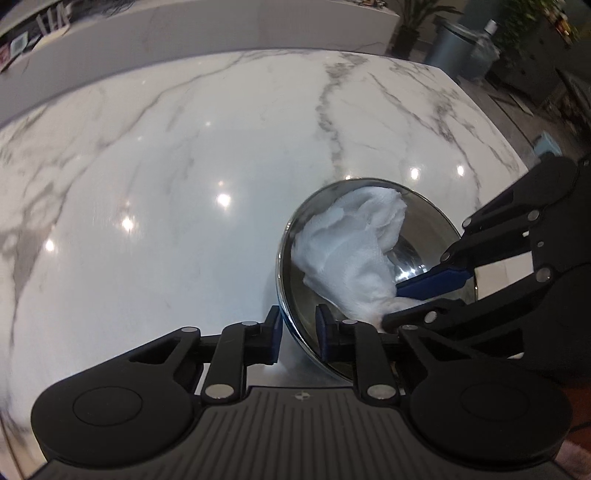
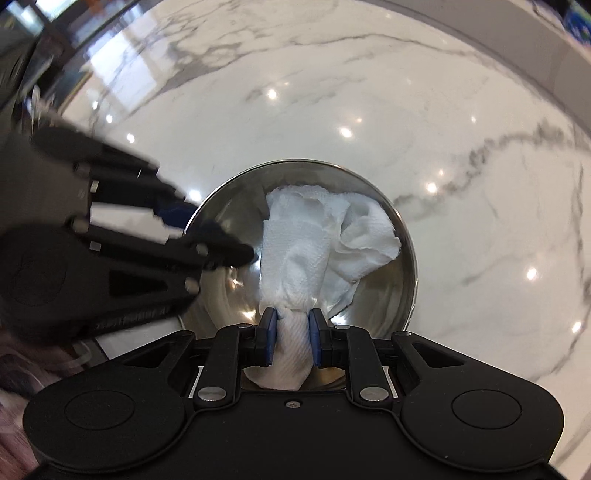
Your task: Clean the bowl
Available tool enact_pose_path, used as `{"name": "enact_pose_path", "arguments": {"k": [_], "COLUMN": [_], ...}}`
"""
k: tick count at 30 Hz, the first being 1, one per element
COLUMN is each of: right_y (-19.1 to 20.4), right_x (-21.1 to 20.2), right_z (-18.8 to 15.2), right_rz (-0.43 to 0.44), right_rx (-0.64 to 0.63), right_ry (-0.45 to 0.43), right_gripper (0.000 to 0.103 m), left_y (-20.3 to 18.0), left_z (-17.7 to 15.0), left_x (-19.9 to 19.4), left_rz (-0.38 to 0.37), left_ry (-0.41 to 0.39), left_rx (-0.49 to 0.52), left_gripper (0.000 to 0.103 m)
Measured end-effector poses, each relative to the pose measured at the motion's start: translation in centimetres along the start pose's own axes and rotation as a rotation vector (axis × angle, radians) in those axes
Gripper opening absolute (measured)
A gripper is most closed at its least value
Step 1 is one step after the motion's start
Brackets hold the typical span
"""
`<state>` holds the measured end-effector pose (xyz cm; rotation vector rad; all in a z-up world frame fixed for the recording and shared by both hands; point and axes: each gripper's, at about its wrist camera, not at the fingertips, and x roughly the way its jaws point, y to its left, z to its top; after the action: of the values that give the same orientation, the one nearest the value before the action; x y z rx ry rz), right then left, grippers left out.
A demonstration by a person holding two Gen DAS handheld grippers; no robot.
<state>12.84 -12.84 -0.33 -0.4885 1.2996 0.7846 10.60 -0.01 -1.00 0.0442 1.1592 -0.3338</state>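
A shiny steel bowl (image 1: 428, 218) (image 2: 388, 291) sits on the white marble counter. A crumpled white paper towel (image 1: 343, 251) (image 2: 306, 251) lies inside it, spread up the far wall. My left gripper (image 1: 298, 332) (image 2: 207, 236) is shut on the bowl's near rim, with one blue pad outside the wall and one inside. My right gripper (image 2: 291, 339) (image 1: 391, 304) points steeply down into the bowl. It is shut on a bunched end of the paper towel, and the rest of the towel fans out ahead of it.
The marble counter (image 1: 184, 166) (image 2: 369, 92) spreads wide around the bowl and reflects ceiling lights. A raised ledge (image 1: 184, 29) runs along its back. Past the counter's right edge stand a grey bin (image 1: 454, 48) and potted plants (image 1: 413, 22).
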Motion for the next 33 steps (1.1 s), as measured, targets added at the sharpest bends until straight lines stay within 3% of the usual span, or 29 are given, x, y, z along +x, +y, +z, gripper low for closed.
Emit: {"name": "enact_pose_path", "arguments": {"k": [6, 8, 14, 18, 21, 24, 29, 33], "right_y": [2.3, 2.6, 1.5, 0.8, 0.8, 1.1, 1.2, 1.8], "right_x": [-0.5, -0.4, 0.0, 0.1, 0.4, 0.9, 1.2, 0.8], "right_z": [-0.1, -0.1, 0.1, 0.4, 0.7, 0.8, 0.8, 0.5], "right_rz": [-0.206, -0.229, -0.173, -0.142, -0.132, -0.132, -0.126, -0.018], "right_rx": [-0.248, -0.276, -0.186, -0.107, -0.066, -0.046, -0.027, -0.052], "right_ry": [-0.016, -0.010, -0.005, -0.016, -0.023, -0.026, -0.029, -0.046], "right_gripper": [0.016, 0.016, 0.017, 0.017, 0.017, 0.017, 0.017, 0.017], "left_y": [-0.2, 0.0, 0.0, 0.3, 0.3, 0.1, -0.6, -1.0], "left_z": [0.3, 0.4, 0.4, 0.0, -0.4, -0.7, -0.9, -0.6], "left_x": [0.3, 0.3, -0.1, -0.3, -0.7, -0.9, -1.3, -1.1], "left_rz": [0.022, 0.013, 0.008, -0.010, -0.011, -0.022, -0.012, 0.009], "left_ry": [0.010, 0.009, -0.008, 0.005, 0.011, 0.016, -0.012, -0.026], "left_rx": [0.049, 0.041, -0.006, -0.084, -0.123, -0.146, -0.103, -0.037], "left_gripper": [0.015, 0.015, 0.016, 0.033, 0.038, 0.037, 0.026, 0.019]}}
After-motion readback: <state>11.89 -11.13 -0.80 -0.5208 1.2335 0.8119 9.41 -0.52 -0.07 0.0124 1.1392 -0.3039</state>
